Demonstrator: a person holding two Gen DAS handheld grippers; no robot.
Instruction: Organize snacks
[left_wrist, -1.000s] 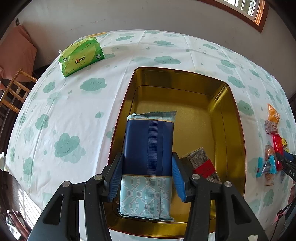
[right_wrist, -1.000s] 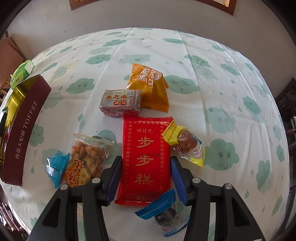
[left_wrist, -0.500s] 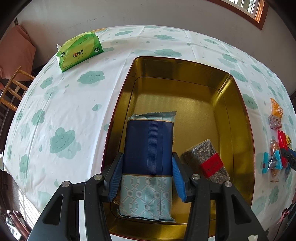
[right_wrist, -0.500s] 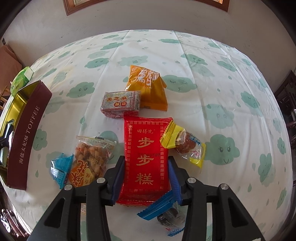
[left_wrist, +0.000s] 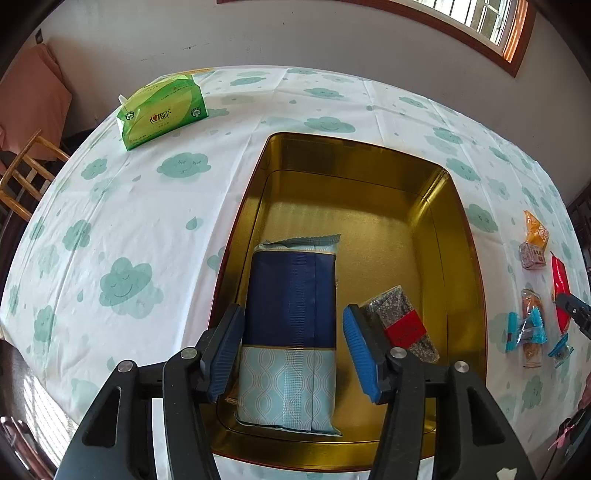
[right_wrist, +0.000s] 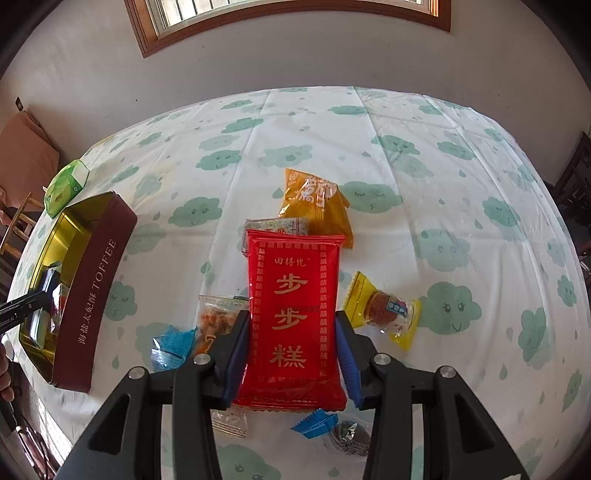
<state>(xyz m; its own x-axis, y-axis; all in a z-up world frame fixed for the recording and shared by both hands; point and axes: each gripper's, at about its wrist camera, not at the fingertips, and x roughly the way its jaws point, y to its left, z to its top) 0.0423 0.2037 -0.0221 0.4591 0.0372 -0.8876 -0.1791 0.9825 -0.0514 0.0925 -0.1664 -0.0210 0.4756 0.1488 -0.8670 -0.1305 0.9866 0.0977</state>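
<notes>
Snack packets split between two places: a blue-and-pale packet (left_wrist: 291, 328) lies flat on the gold floor of the toffee tin (left_wrist: 454, 236), along its left wall, and it sits between the fingers of the left gripper (left_wrist: 293, 349), whose jaws stand apart with a visible gap on the right side; the left pad looks close to the wrapper, though contact is hard to judge. Just right of it in the tin rests a dark speckled bar with a red band (left_wrist: 400, 325). Over on the cloud-print tablecloth (right_wrist: 461, 177), the right gripper (right_wrist: 291, 356) has its jaws clamped on a red packet with gold characters (right_wrist: 293, 306), which is raised and tilted toward the camera, covering part of a small patterned box (right_wrist: 275, 225) and an orange packet (right_wrist: 314, 203) behind it. Near it lie a yellow-wrapped sweet (right_wrist: 382, 308), a clear bag of nuts (right_wrist: 214, 315) and a small blue wrapper (right_wrist: 171, 347). A green tissue pack (left_wrist: 162, 110) sits well apart at the far corner.
</notes>
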